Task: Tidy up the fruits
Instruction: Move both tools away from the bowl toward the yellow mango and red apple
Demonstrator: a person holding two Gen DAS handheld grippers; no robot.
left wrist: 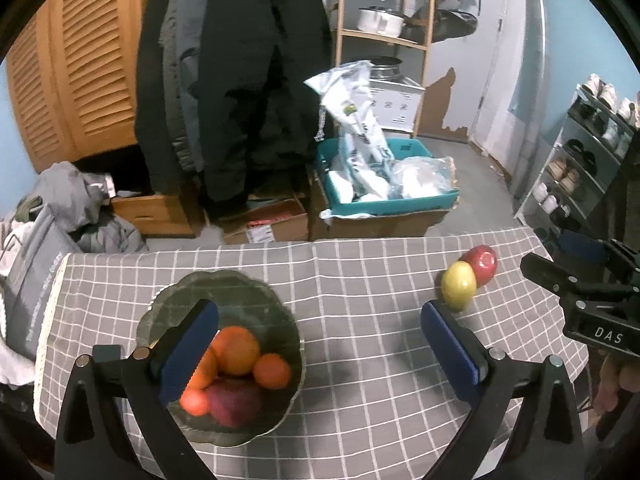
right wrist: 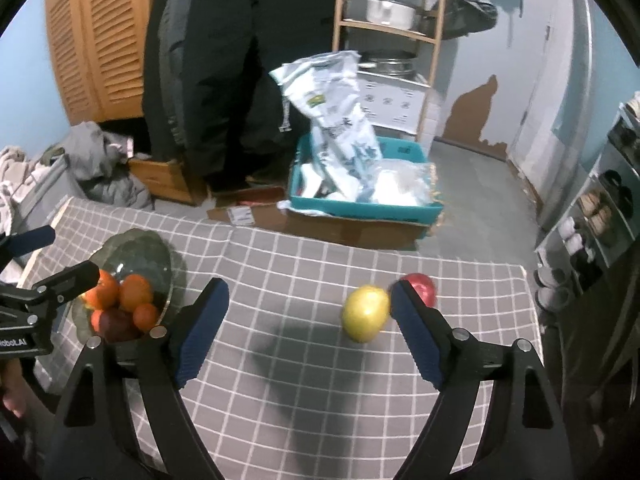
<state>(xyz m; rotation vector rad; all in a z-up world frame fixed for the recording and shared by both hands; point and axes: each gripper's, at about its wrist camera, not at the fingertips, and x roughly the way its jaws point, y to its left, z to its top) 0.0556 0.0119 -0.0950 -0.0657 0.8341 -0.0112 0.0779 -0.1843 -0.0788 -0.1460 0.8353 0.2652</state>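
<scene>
Both grippers are held above the table, angled downward toward its grey checked cloth (right wrist: 304, 360). The left gripper (left wrist: 320, 344) has its jaws spread wide with nothing between the blue pads (left wrist: 188, 356); bare cloth lies in the gap. The right gripper (right wrist: 308, 328) is likewise spread wide and grips nothing. In the left wrist view, the left-hand pad overlaps the glass bowl (left wrist: 224, 300), which sits on the cloth below it and holds several oranges (left wrist: 236, 350) and a dark red fruit (left wrist: 234, 402). In the right wrist view, the yellow apple (right wrist: 366, 314) lies on the cloth inside the jaw span, just beside the right-hand pad; contact cannot be determined. The red apple (right wrist: 422, 286) sits just behind that pad, partly hidden by it, and touches the yellow apple. The bowl and the two apples are well apart, toward opposite sides of the table. Beyond the far table edge, a teal bin (right wrist: 360, 208) with plastic bags stands on the floor.
</scene>
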